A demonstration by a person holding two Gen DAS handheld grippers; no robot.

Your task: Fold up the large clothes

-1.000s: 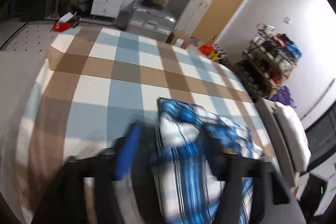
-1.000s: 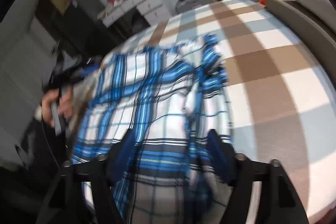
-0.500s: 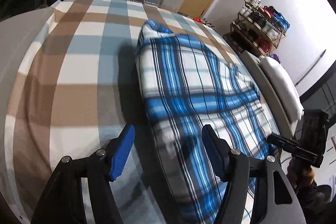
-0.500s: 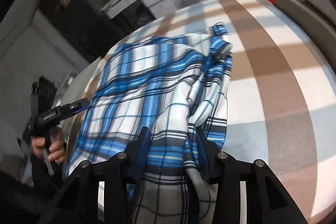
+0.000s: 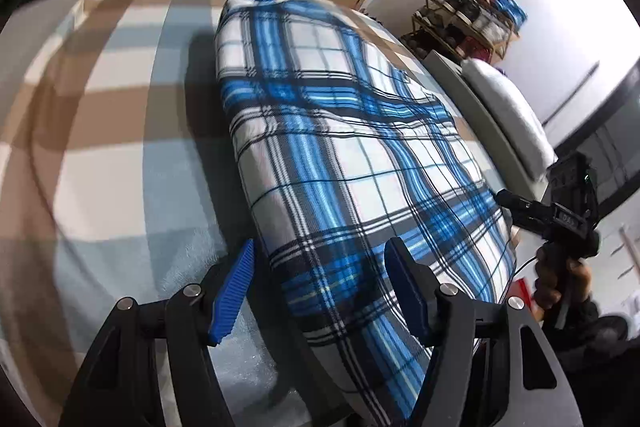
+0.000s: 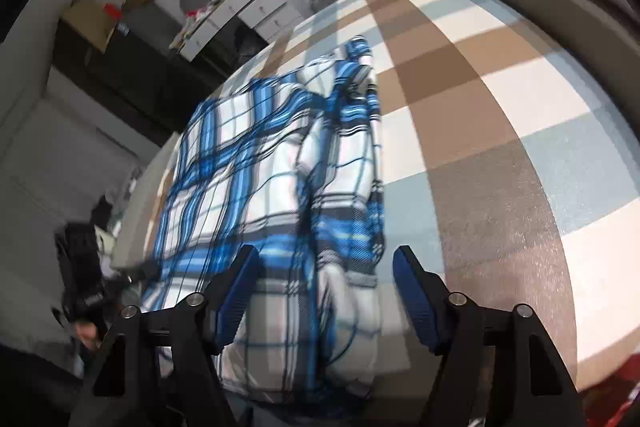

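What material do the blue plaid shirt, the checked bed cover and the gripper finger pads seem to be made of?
Blue plaid shirt: probably soft woven fabric, perhaps flannel; matte, it drapes and creases.
Checked bed cover: looks like fleece or plush; a fine fuzzy nap shows on its surface.
Left gripper finger pads: apparently blue rubber or plastic, ribbed, on black rigid arms.

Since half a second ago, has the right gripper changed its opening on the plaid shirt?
Yes. The right gripper has opened: its blue pads, earlier pinched on the plaid shirt, now stand wide apart, the near hem lying loose between them on the checked bed cover.
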